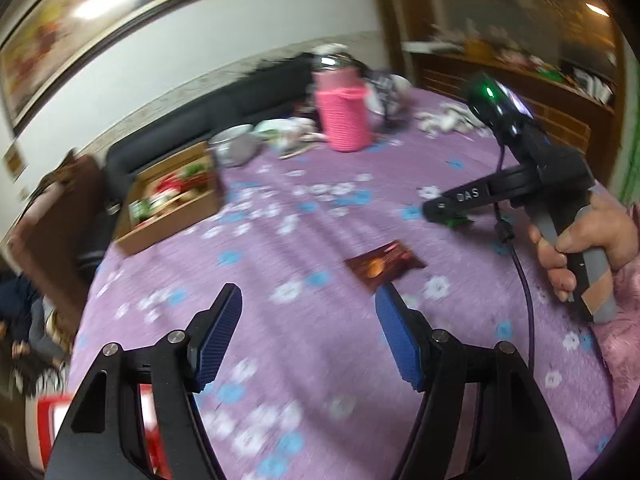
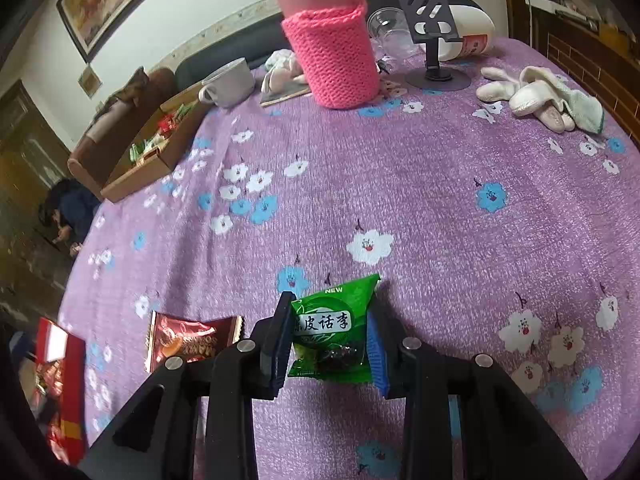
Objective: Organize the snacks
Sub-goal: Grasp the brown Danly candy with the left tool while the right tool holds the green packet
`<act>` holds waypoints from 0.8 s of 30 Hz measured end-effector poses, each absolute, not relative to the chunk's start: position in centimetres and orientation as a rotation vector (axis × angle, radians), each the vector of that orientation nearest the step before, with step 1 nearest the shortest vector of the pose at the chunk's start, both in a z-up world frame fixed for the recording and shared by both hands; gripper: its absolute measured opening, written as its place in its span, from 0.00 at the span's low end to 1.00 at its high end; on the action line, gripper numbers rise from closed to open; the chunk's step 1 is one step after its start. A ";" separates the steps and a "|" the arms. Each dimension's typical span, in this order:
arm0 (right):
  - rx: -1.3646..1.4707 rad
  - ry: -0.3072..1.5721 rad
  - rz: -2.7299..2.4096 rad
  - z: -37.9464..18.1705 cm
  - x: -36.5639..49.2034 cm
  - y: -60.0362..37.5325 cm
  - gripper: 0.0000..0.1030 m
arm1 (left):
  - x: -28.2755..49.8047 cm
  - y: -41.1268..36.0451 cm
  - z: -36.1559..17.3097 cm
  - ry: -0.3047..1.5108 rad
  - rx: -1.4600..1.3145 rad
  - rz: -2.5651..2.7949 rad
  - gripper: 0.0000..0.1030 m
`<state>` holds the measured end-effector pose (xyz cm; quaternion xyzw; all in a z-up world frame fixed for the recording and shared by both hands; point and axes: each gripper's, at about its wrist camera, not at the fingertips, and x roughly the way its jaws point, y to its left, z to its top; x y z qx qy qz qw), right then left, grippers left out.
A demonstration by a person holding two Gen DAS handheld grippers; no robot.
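Observation:
My right gripper [image 2: 330, 334] is shut on a green snack packet [image 2: 334, 330], held over the purple flowered tablecloth [image 2: 440, 208]. A brown snack packet [image 2: 192, 340] lies on the cloth to its left; it also shows in the left wrist view [image 1: 384, 266], just ahead of my open, empty left gripper [image 1: 310, 300]. A cardboard box [image 2: 136, 168] with several snacks in it sits at the table's far left edge, also in the left wrist view [image 1: 172, 204]. The right gripper [image 1: 448, 212] shows in the left wrist view at the right, above the cloth.
A flask in a pink knitted sleeve [image 2: 332, 52], a grey mug [image 2: 230, 82], a phone stand [image 2: 434, 32], clear cups [image 2: 390, 30] and white cloths [image 2: 540, 98] stand at the back. A red box [image 2: 60, 380] sits at the near left edge.

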<state>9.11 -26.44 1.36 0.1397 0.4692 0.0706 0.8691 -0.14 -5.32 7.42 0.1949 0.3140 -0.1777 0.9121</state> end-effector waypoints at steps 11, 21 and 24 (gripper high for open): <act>0.464 1.011 0.211 0.8 9.8 -28.8 0.34 | 3.9 -11.7 3.9 0.740 0.692 -0.597 0.67; 0.532 1.025 0.225 0.7 10.1 -29.4 0.34 | 6.1 -13.1 2.0 0.793 0.785 -0.682 0.68; 0.531 1.024 0.224 0.7 10.1 -29.4 0.34 | 6.1 -13.4 1.6 0.772 0.789 -0.663 0.68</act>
